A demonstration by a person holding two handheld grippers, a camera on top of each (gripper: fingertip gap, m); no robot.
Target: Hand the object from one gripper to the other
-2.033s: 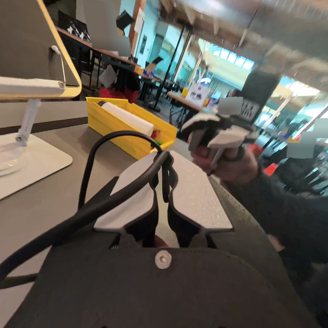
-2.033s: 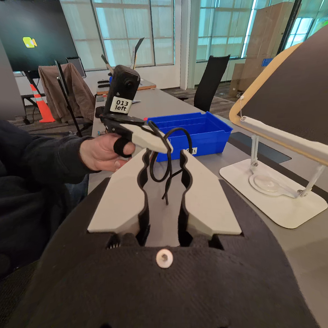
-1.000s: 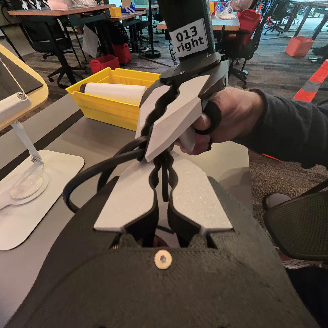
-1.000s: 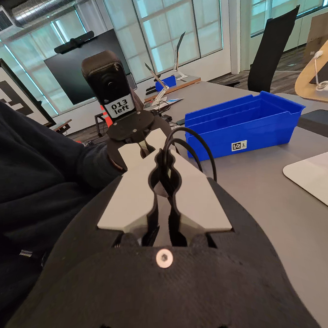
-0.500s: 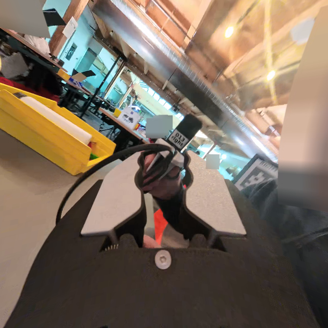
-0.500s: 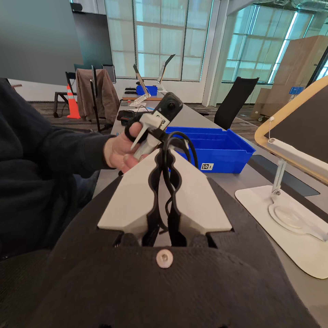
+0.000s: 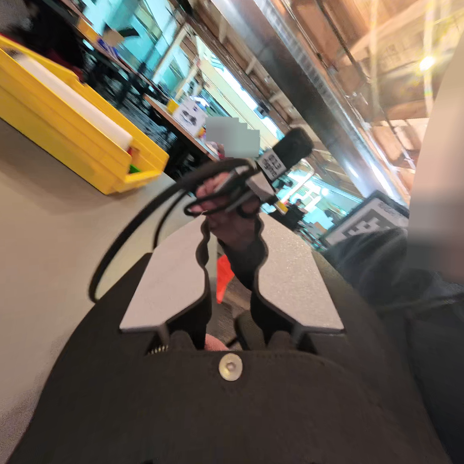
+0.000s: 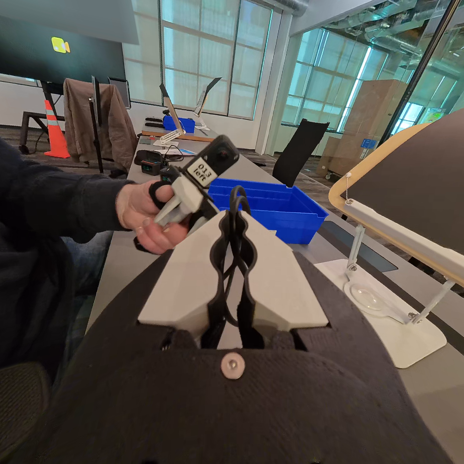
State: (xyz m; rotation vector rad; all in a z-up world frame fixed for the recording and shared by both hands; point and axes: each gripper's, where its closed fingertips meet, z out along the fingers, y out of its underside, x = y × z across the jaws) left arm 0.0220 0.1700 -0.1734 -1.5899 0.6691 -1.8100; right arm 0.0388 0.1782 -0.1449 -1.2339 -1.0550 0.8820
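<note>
A black cable (image 7: 175,187) hangs in loops above the grey table (image 7: 37,226). My right gripper (image 8: 236,214) is shut on the cable (image 8: 233,198), with strands running between its fingers and a loop sticking out past the tips. In the left wrist view the right gripper (image 7: 241,183) is ahead, held by a hand, with the cable drooping left from it. My left gripper (image 7: 231,223) is open and empty, a short way in front of the right one. In the right wrist view the left gripper (image 8: 185,200) is just left of my fingertips, partly hidden.
A yellow bin (image 7: 75,140) holding a white roll (image 7: 75,105) stands on the table to the left. A blue bin (image 8: 276,208) stands behind the grippers. A white stand (image 8: 376,326) carrying a tilted board (image 8: 401,200) is on the right. The person's dark sleeve (image 8: 62,200) fills the left. Less than 4 cm separates the two grippers' tips.
Two seconds ago the left gripper held the cable. The right closed on it, the left opened and let go, and the two have drawn slightly apart. The left view has tilted upward.
</note>
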